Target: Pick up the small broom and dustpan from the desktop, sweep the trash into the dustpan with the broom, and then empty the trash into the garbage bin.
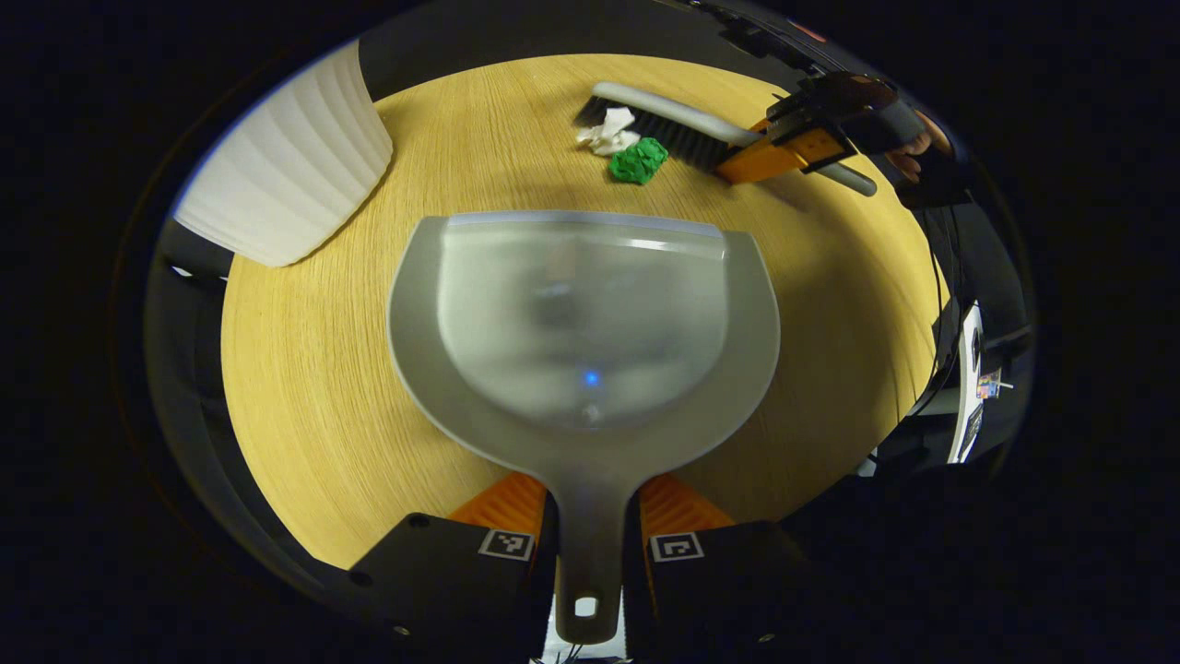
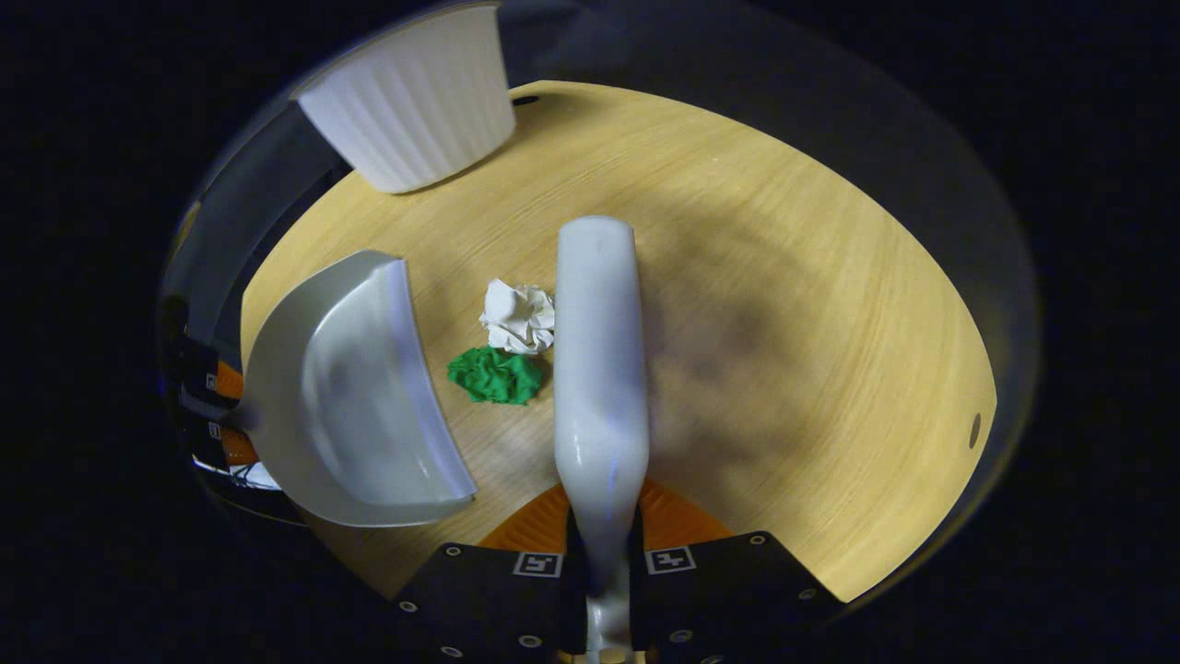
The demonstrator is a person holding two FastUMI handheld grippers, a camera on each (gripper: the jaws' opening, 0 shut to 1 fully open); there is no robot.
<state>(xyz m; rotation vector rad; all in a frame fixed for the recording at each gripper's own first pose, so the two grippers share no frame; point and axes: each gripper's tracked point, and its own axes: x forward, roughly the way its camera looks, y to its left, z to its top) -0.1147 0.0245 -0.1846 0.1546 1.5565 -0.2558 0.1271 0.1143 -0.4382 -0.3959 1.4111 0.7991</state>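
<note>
Left gripper [image 1: 590,544]: jaws clamped on the dustpan handle, at 6 o'clock in the left gripper view.
Dustpan [image 1: 585,318]: grey, on the counter [image 1: 304,387], its open mouth toward 12 o'clock in that view, facing the trash.
Right gripper [image 2: 604,553]: jaws clamped on the broom handle, at 6 o'clock in the right gripper view.
Broom [image 2: 597,350]: white back pointing to 12 o'clock; black bristles [image 1: 668,134] touching the trash.
White paper wad [image 2: 518,316]: just beside the broom, at its 9 o'clock.
Green wad [image 2: 495,375]: touching the white wad, between broom and dustpan.
Garbage bin [image 2: 415,101]: white, ribbed, at 11 o'clock on the counter.
</note>
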